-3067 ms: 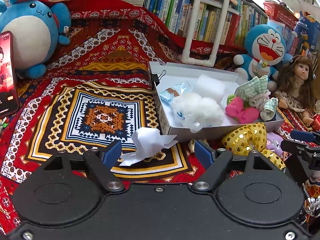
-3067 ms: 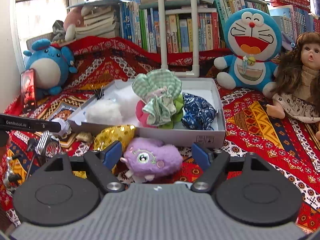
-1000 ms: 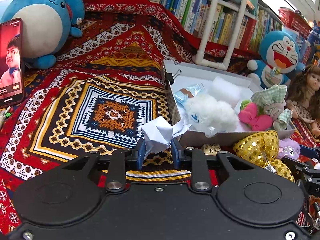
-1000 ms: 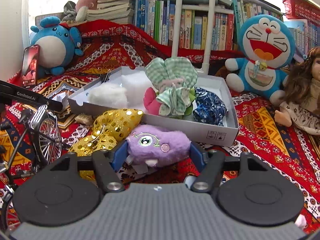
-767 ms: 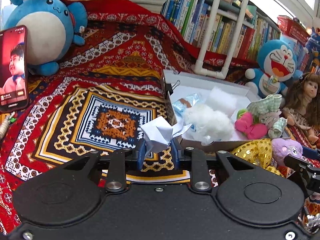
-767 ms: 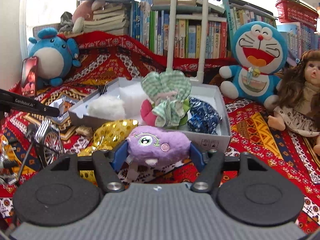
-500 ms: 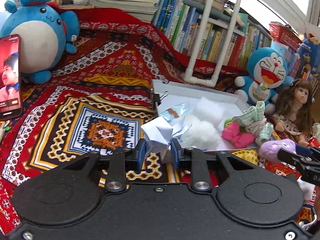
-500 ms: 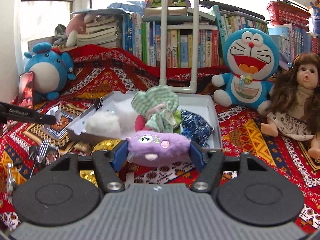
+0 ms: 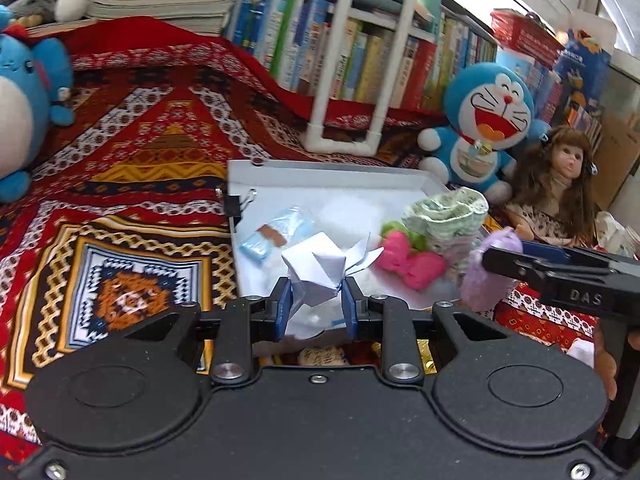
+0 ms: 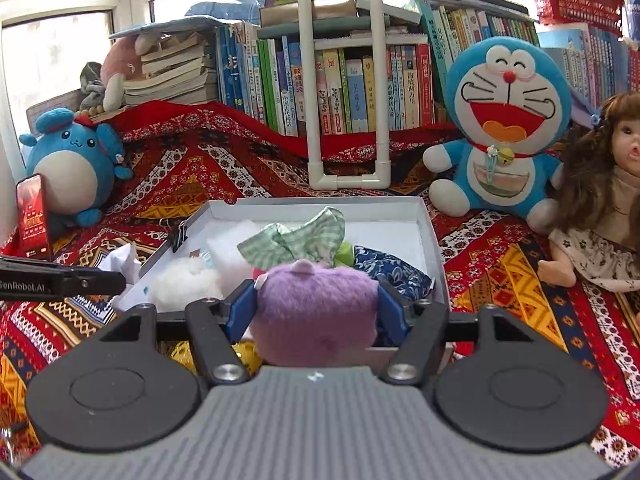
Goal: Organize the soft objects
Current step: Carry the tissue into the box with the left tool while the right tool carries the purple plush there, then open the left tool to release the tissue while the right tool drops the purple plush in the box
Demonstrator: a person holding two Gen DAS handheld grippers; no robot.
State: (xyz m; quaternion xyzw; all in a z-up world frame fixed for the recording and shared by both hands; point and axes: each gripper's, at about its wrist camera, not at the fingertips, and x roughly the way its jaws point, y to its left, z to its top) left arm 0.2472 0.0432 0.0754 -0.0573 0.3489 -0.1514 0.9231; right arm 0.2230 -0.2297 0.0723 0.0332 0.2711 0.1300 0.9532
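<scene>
white folded paper piece (image 9: 318,270) is pinched between the blue pads of the left claw (image 9: 314,307), held off the patterned cloth (image 9: 132,184) above the near left corner of the white box (image 9: 332,168). purple plush toy (image 10: 314,312) is squeezed between the pads of the right claw (image 10: 314,314), clear of the cloth, at the near edge of the box; the same toy shows in the left view beside the box's right edge. box contents: white fluffy stuffing (image 10: 188,282) at near left, green checked fabric bundle (image 10: 296,236) in the middle, pink bow (image 9: 408,262) beside it, blue floral pouch (image 10: 394,270) at near right, small blue packet (image 9: 276,232) toward the left wall. binder clip (image 9: 236,206) on the box's left wall. blue cat plush (image 10: 504,132) and doll (image 10: 600,184) sit beyond the box's right side.
</scene>
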